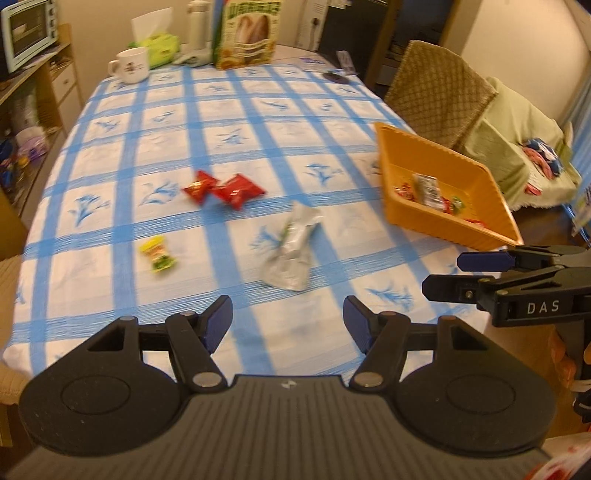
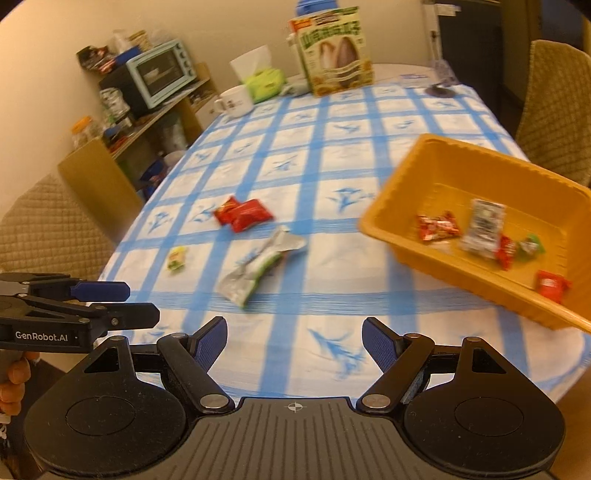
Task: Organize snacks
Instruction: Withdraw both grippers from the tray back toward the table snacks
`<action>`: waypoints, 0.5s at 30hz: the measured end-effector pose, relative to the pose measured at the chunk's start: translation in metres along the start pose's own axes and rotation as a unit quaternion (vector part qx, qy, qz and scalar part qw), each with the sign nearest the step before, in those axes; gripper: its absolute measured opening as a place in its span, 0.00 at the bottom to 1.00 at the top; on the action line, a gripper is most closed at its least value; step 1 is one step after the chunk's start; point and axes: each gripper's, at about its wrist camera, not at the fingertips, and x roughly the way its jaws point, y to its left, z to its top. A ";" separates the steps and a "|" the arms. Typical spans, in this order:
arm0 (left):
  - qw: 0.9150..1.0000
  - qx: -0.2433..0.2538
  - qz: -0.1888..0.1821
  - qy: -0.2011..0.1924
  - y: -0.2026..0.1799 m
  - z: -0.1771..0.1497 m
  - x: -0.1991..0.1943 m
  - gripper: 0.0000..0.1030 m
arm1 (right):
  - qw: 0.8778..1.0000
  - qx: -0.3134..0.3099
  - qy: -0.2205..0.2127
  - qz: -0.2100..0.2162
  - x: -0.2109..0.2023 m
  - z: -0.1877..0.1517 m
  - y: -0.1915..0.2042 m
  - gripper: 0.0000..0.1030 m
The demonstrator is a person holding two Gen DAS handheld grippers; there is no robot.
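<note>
1. Left wrist view: the left gripper [image 1: 288,321] hangs over the near edge of the bench [image 1: 236,110], its jaws spread apart with nothing between them.
2. Ahead of it on the checked cloth lies a silver packet [image 1: 293,247]. Two red packets [image 1: 225,189] lie touching each other farther back, and a small yellow-green sweet [image 1: 158,254] lies to the left, apart from the rest.
3. The orange tray [image 1: 424,149] stands at the right of the bench and holds several wrapped snacks. The right gripper [image 1: 443,275] reaches in from the right edge, seen side-on below the tray.
4. At the far end stand a mug [image 1: 131,66], a green tissue pack [image 1: 160,46] and a tall snack box [image 1: 247,33].
5. Right wrist view: the right gripper [image 2: 294,339] has its jaws wide apart and empty over the near cloth.
6. The silver packet [image 2: 258,267] lies just ahead, the red packets [image 2: 243,214] behind it and the sweet [image 2: 176,258] to the left.
7. The tray [image 2: 436,177] sits at the right, with red snacks and a silvery one inside.
8. The left gripper [image 2: 144,302] enters at the left edge, held by a hand [image 2: 13,384].
</note>
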 end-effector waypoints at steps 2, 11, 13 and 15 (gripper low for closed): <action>1.000 -0.008 0.006 0.000 0.011 -0.001 -0.001 0.62 | 1.000 -0.005 0.004 0.003 0.009 0.003 0.009 0.78; 0.999 -0.033 0.033 -0.001 0.055 -0.005 -0.001 0.62 | 1.000 -0.021 0.020 0.008 0.048 0.015 0.036 0.78; 0.999 -0.036 0.040 0.000 0.064 -0.004 0.002 0.62 | 0.999 -0.023 0.023 0.006 0.057 0.018 0.040 0.78; 0.998 -0.039 0.043 0.003 0.072 -0.003 0.004 0.62 | 0.999 -0.026 0.026 0.004 0.066 0.021 0.045 0.78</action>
